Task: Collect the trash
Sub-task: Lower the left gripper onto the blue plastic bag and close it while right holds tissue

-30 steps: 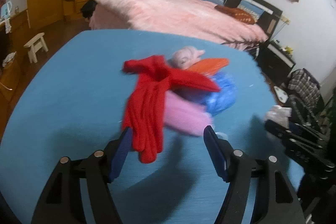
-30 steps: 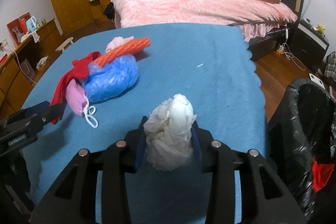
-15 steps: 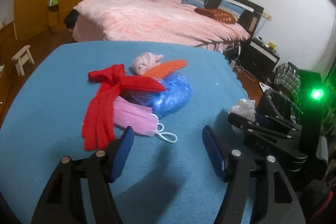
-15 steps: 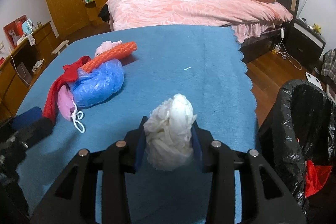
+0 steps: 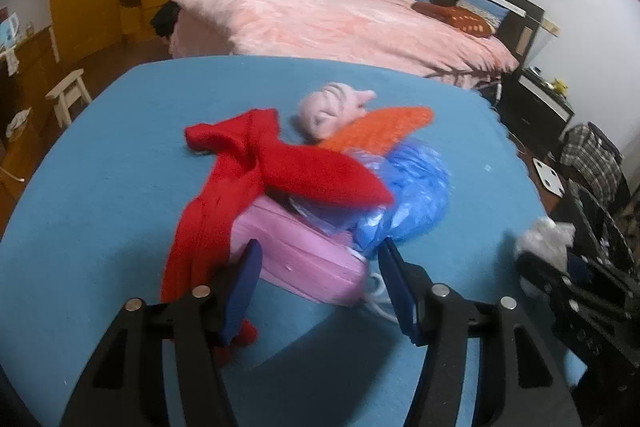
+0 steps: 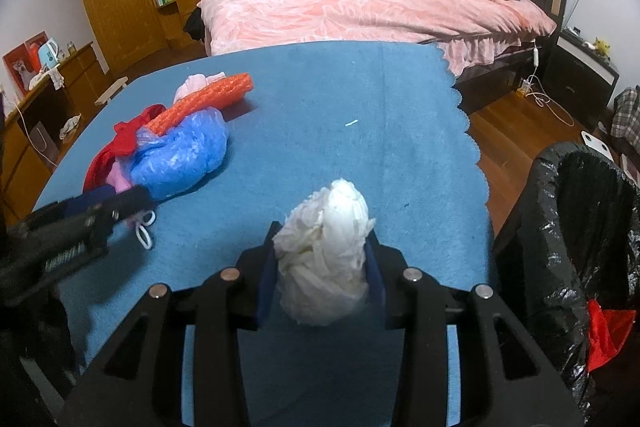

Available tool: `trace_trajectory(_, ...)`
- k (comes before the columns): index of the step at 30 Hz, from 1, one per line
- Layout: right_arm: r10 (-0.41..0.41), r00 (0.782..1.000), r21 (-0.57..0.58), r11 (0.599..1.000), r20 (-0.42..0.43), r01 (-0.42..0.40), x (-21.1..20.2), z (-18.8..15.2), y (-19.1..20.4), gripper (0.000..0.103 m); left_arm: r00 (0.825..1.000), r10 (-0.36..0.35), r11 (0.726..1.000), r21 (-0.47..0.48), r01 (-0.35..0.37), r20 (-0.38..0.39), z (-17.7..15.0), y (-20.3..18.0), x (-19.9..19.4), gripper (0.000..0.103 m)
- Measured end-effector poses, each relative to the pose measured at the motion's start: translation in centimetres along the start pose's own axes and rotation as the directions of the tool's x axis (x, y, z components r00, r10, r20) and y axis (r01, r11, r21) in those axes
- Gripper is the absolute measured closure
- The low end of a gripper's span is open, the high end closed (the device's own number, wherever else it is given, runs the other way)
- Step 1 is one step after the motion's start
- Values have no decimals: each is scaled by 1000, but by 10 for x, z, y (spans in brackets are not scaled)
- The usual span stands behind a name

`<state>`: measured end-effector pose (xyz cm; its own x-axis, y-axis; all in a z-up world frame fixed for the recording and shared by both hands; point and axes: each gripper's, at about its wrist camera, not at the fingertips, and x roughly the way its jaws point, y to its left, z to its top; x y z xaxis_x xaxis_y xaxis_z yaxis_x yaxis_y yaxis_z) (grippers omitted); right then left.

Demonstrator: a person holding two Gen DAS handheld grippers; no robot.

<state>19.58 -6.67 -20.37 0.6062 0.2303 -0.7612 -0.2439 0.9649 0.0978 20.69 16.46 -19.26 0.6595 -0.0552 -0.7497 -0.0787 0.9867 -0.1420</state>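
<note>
Two grippers split our work: the right gripper (image 6: 322,269) clamps a crumpled white tissue wad (image 6: 326,259) beside the black-lined bin (image 6: 580,227) at frame right, ready to drop it, while the left gripper (image 5: 320,279), its jaws just narrowing but unclenched, straddles the pink pleated face mask (image 5: 298,251) at lower centre.

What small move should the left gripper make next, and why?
Probably close on the pink face mask. The left gripper has just been closing, its jaws straddle the mask without pressing it yet, and the right gripper already holds a white tissue wad.

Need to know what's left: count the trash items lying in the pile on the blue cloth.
5: red cloth, pink mask, blue bag, orange mesh, pale pink wad. More may hide underneath.
</note>
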Motion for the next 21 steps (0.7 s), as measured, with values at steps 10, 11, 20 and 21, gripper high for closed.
trace_trajectory(10, 3, 1000, -1, 1000, 4, -3, 0, -1, 2, 65, 994, -106, 994, 6, 106, -17, -9, 5, -9, 82)
trace_trajectory(11, 4, 1000, 1, 1000, 4, -4, -1, -2, 2, 65, 992, -122, 992, 11, 123, -17, -13, 4, -14, 85)
trace_trajectory(20, 1, 1000, 10, 1000, 6, -1, -7, -6, -1, 65, 988, -150, 985, 84, 152, -37, -35, -18, -38, 88)
trace_trajectory(21, 1, 1000, 12, 1000, 6, -1, -7, -6, -2, 65, 989, -146, 986, 80, 148, -31, -35, -19, -40, 86)
